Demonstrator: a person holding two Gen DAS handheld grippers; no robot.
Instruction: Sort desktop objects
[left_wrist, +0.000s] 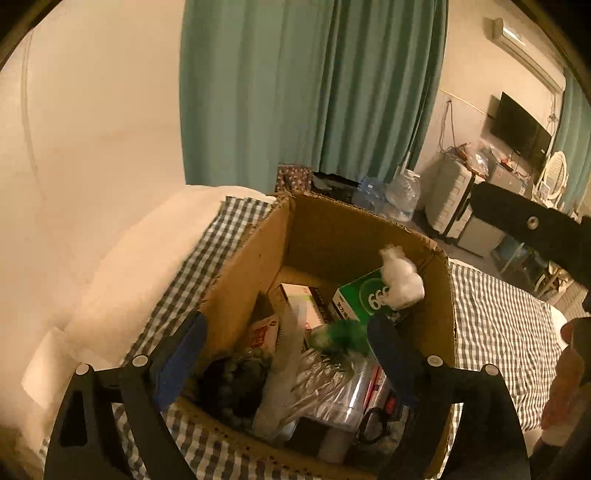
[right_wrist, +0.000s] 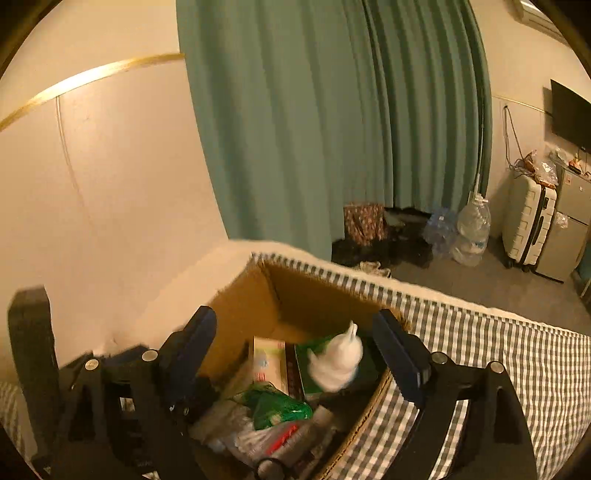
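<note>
Both grippers, left (left_wrist: 288, 354) and right (right_wrist: 295, 354), hang wide open over the brown cardboard box (left_wrist: 325, 229), gripping nothing. The small white fluffy toy (left_wrist: 402, 280) sits blurred above the green carton (left_wrist: 364, 295) inside.

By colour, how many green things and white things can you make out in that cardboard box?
Green: 2, the green box and the green packet
White: 1, the white bottle, blurred
Total: 3
Other items in the cardboard box are too jumbled to count.
</note>
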